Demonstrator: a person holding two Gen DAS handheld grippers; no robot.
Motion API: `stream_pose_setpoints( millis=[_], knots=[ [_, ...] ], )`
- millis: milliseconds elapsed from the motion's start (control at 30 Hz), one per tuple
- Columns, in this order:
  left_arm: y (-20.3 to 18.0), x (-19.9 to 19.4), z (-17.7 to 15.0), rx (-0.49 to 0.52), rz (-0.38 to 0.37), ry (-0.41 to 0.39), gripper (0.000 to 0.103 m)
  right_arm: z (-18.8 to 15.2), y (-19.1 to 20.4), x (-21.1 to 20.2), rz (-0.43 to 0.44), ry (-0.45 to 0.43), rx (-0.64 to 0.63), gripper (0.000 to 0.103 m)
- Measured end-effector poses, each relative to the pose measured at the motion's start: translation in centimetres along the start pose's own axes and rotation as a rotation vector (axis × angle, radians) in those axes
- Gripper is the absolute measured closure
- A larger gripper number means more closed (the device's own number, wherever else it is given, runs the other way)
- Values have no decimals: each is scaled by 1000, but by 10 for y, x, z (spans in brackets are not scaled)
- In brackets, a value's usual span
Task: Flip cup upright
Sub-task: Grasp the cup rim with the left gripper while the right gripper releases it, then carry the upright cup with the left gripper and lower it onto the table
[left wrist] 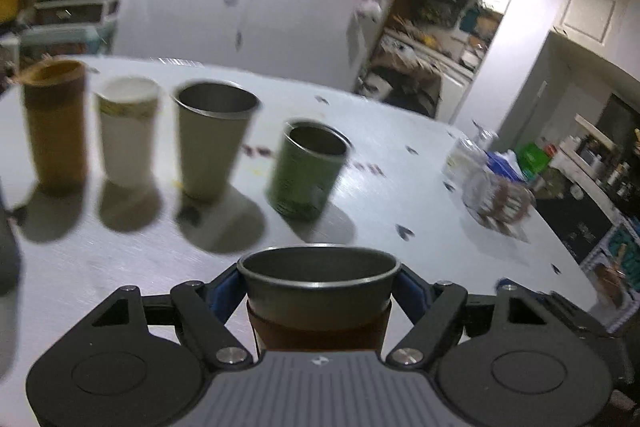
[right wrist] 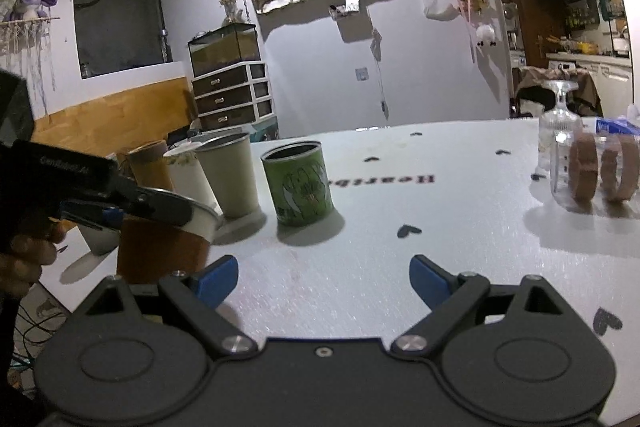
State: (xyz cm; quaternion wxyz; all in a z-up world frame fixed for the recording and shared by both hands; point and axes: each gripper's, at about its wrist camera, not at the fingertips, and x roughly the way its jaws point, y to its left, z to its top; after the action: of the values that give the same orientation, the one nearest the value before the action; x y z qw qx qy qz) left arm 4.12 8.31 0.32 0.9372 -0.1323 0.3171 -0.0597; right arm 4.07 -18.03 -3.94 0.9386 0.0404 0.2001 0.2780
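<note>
Left gripper [left wrist: 319,291] clamped on metal cup [left wrist: 319,283] just below the rim, above its brown sleeve; mouth up, long axis near vertical, held near table [left wrist: 400,187] at the near end of the cup row. Whether its base touches: cannot tell.

Row, left to right: brown cup [left wrist: 56,125], white cup [left wrist: 127,135], steel tumbler [left wrist: 212,143], green tin [left wrist: 308,171]. All 4 upright; visible interiors empty.

Right gripper [right wrist: 324,277] spread wide, holding nothing, well apart from the cup.
</note>
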Motion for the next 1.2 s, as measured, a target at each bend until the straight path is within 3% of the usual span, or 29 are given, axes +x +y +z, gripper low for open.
stream_pose_setpoints(
  millis=[133,333,467,833,967,1200],
  knots=[
    [21,-8,7,-3,114,-70,24,3,6,-2,-2,-16,-14,10],
    [50,-4,16,-2,356,-217,24,5,8,-1,1,-19,-19,10],
    [66,-3,19,-24,445,-275,24,4,7,2,-6,-8,-14,9],
    [60,-3,11,35,514,-311,24,4,12,4,2,-4,-24,9],
    [58,-6,10,9,493,-307,10,5,12,5,5,-4,-22,9],
    [50,-23,7,0,489,-299,6,9,12,5,4,-15,-20,9]
  ],
)
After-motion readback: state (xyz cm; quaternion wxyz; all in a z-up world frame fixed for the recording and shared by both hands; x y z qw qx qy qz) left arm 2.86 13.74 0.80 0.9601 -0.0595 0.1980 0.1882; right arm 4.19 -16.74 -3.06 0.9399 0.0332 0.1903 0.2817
